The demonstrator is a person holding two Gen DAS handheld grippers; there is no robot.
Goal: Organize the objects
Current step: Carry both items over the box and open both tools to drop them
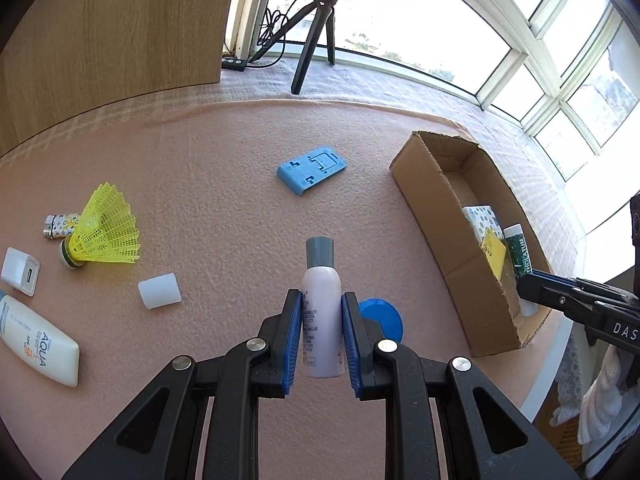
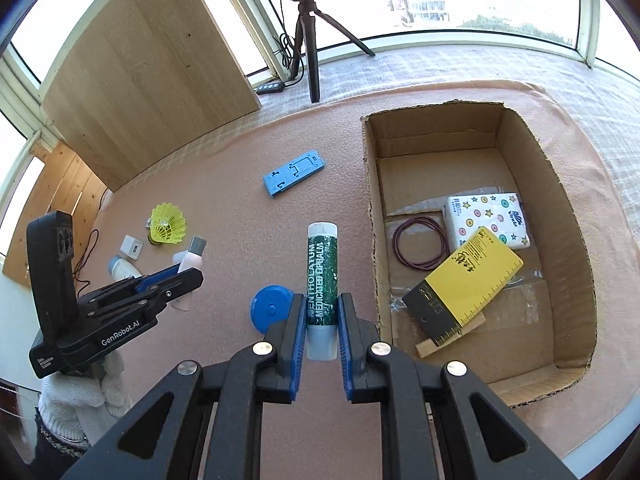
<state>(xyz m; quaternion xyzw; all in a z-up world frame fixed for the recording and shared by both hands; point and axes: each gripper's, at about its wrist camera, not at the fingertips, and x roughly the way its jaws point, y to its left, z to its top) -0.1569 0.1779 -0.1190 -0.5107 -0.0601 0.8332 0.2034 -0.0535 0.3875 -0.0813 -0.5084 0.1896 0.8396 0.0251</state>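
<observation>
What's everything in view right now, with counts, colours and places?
spray bottle: 1, lilac with grey cap, in left gripper
lip balm tube: 1, green, in right gripper
cardboard box: 1, brown, right side of mat
tissue pack: 1, white, in box
card: 1, yellow, in box
rubber band: 1, purple, in box
phone stand: 1, blue, mid mat
disc: 1, blue, near grippers
shuttlecock: 1, yellow, left
lighter: 1, patterned, left
charger: 1, white, left
cap: 1, white, left
sunscreen tube: 1, white, left
left gripper: 1, black and blue
right gripper: 1, black and blue
</observation>
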